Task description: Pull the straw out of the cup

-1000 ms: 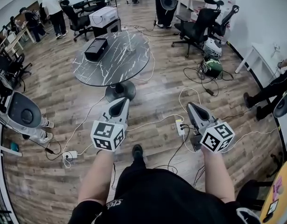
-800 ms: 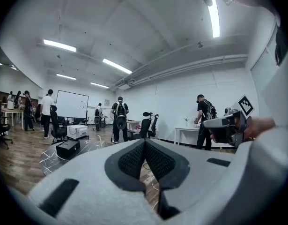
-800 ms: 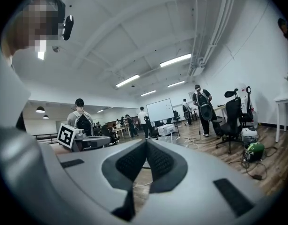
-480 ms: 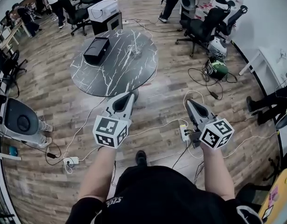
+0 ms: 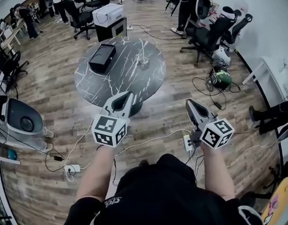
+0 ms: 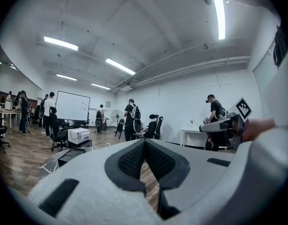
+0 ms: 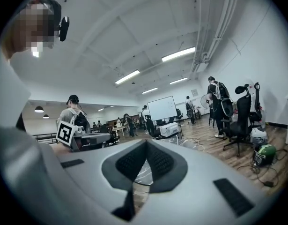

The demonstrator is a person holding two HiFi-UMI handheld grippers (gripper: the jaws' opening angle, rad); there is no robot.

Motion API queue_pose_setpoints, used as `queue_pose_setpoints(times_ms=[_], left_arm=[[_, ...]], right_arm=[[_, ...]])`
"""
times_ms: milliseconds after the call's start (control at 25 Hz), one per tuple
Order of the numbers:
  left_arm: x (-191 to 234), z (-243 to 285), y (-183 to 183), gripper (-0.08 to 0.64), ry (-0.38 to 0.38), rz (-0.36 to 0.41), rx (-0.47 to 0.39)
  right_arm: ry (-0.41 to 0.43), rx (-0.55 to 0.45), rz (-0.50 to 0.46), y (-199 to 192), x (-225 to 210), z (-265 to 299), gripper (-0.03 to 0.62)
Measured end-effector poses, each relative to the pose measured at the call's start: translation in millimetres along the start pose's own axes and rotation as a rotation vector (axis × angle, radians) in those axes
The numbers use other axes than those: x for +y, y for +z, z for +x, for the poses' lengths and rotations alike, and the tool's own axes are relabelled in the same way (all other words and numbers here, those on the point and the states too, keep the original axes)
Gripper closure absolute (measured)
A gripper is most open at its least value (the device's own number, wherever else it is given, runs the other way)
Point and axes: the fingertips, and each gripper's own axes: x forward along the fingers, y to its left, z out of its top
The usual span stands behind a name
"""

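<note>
- The flat black box (image 5: pixel 101 57) lies on the left part of the round black table (image 5: pixel 94 86) with white marble veining. It is well apart from the cup and out of the way.
- The left gripper (image 5: pixel 126 95), grey with black pads, has its jaws pressed together with nothing between them. Its tip is over the table's near edge and aims across the top.
- The small clear cup (image 5: pixel 144 61) stands on the far right part of the table, ahead of the left gripper and slightly to its right. The straw in it is too thin here to judge its lean, though it probably stands roughly upright.
- The right gripper (image 5: pixel 190 103) is likewise closed and empty. It is off the table's right side, so the cup lies ahead and well to its left.
- The left gripper looks nearer. Either gripper must open before it can take the straw.
</note>
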Motion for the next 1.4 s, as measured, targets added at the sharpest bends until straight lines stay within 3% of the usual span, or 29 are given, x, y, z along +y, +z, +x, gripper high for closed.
queue_pose_setpoints(times_ms=[520, 760, 1160, 1400], left_arm=[[62, 56, -10, 0.551, 0.092, 0.02, 0.044], [92, 116, -19, 0.551, 0.144, 0.014, 0.08], [132, 252, -2, 0.551, 0.163, 0.003, 0.132], [150, 301, -4, 0.551, 0.194, -0.006, 0.145]], right_arm=[[0.068, -0.001, -0.001, 11, -55, 88, 0.575], [0.097, -0.007, 0.012, 19, -115, 141, 0.558], [0.142, 0.017, 0.026, 46, -232, 231, 0.52], [0.191, 0.063, 0.022, 51, -269, 282, 0.512]])
